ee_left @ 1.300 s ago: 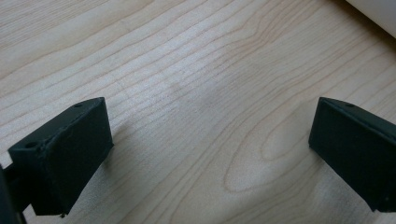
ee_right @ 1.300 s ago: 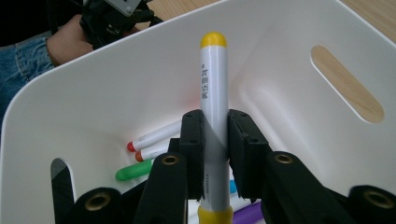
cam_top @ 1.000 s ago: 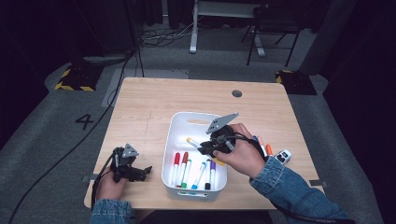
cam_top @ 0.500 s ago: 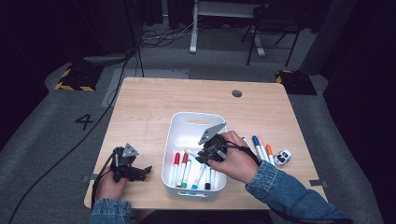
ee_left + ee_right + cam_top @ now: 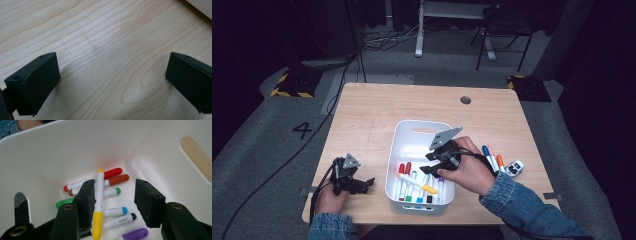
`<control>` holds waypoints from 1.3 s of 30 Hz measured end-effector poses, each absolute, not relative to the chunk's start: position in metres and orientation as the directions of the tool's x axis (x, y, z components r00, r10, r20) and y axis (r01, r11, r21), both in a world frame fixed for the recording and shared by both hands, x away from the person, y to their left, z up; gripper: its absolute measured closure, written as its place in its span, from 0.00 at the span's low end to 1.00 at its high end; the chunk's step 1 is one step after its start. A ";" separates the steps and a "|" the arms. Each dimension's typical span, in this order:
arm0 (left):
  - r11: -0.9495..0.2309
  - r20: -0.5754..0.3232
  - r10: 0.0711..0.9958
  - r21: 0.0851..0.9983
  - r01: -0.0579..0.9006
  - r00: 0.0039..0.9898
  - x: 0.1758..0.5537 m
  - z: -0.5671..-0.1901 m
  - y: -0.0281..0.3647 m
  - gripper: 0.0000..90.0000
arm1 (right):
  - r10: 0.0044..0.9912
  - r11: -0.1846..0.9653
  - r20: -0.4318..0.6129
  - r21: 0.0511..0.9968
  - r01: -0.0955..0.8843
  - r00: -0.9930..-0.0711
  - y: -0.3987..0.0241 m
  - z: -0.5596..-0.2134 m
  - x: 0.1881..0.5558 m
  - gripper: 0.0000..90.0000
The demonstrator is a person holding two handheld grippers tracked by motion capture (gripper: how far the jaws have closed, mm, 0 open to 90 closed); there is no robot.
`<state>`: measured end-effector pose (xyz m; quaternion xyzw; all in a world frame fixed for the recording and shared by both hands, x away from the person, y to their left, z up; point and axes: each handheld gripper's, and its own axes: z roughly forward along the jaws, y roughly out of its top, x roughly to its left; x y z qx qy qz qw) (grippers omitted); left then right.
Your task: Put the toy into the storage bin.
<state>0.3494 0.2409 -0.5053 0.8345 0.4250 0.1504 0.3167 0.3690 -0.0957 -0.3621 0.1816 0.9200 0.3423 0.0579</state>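
Note:
A white bin (image 5: 412, 126) stands mid-table with several coloured markers in its near end. My right gripper (image 5: 428, 163) hangs inside it, just above the markers. Its jaws have just been opening and now stand apart. A yellow-capped marker (image 5: 98, 202) lies loose between them, close beside the left jaw, resting crosswise on the other markers (image 5: 112, 178). From above, the yellow marker (image 5: 417, 183) lies slanted over the pile. My left gripper (image 5: 362, 184) rests on the table (image 5: 372, 115) at the front left. It (image 5: 110, 72) is open, with bare wood between its jaws.
A blue marker (image 5: 488, 156) and an orange marker (image 5: 501, 162) lie on the table right of the bin, beside a small white object (image 5: 514, 168). The bin wall (image 5: 75, 150) rises close around the right gripper, with a handle slot (image 5: 196, 153) at one end.
The right gripper moved left and down into the bin with the yellow marker, then opened. The marker now lies on the pile. The left gripper has not moved.

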 end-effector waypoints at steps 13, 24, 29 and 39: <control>-0.440 -0.019 0.802 0.656 0.613 0.596 0.350 -0.505 0.241 0.00 | 0.535 0.570 0.046 0.717 0.400 -0.844 -0.158 -0.341 0.397 0.59; -0.416 -0.022 0.824 0.657 0.629 0.567 0.346 -0.506 0.240 0.00 | 0.644 0.486 0.087 0.720 0.495 -0.760 -0.199 -0.364 0.434 0.59; -0.407 -0.026 0.831 0.652 0.640 0.556 0.343 -0.505 0.239 0.00 | 0.668 0.471 0.114 0.700 0.537 -0.735 -0.202 -0.388 0.454 0.57; -0.404 -0.024 0.834 0.653 0.640 0.551 0.343 -0.505 0.239 0.00 | 0.683 0.462 0.133 0.683 0.565 -0.718 -0.193 -0.428 0.485 0.52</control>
